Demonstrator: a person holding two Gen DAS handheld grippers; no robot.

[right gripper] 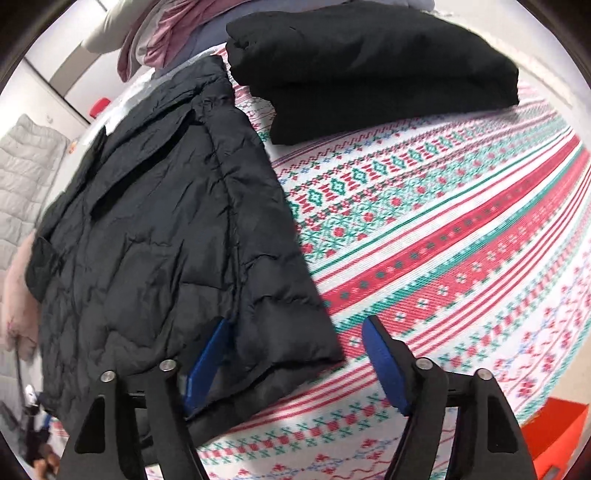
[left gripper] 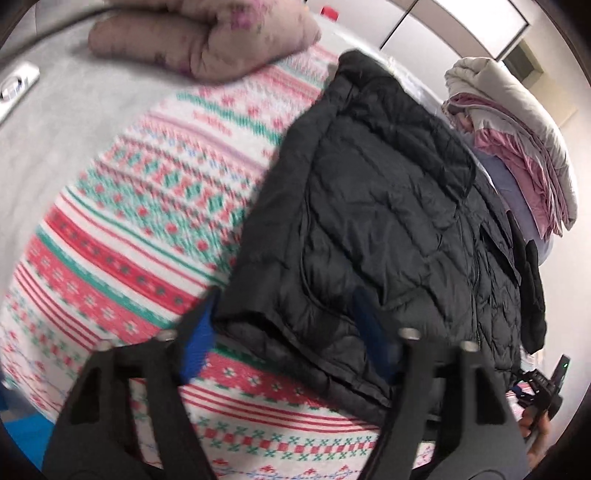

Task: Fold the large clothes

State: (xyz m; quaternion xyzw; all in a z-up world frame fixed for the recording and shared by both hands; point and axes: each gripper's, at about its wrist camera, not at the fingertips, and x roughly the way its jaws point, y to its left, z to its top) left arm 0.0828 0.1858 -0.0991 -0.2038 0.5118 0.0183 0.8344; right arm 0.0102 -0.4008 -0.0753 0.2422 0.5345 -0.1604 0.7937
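A black quilted puffer jacket (left gripper: 388, 206) lies partly folded on a bed with a red, green and white patterned cover (left gripper: 129, 221). My left gripper (left gripper: 284, 332) is open, its blue-padded fingers (left gripper: 197, 343) straddling the jacket's near hem corner. In the right wrist view the same jacket (right gripper: 155, 240) fills the left half. My right gripper (right gripper: 295, 350) is open, its jaws on either side of the jacket's near right corner, with the left pad (right gripper: 207, 358) over the fabric. Neither gripper pinches the cloth.
A folded black garment (right gripper: 369, 66) lies at the far side of the cover (right gripper: 461, 221). A folded pink floral quilt (left gripper: 207, 33) lies at the bed's head. A stack of pink and cream bedding (left gripper: 517, 147) stands beyond the jacket. An orange box (right gripper: 554, 435) sits at lower right.
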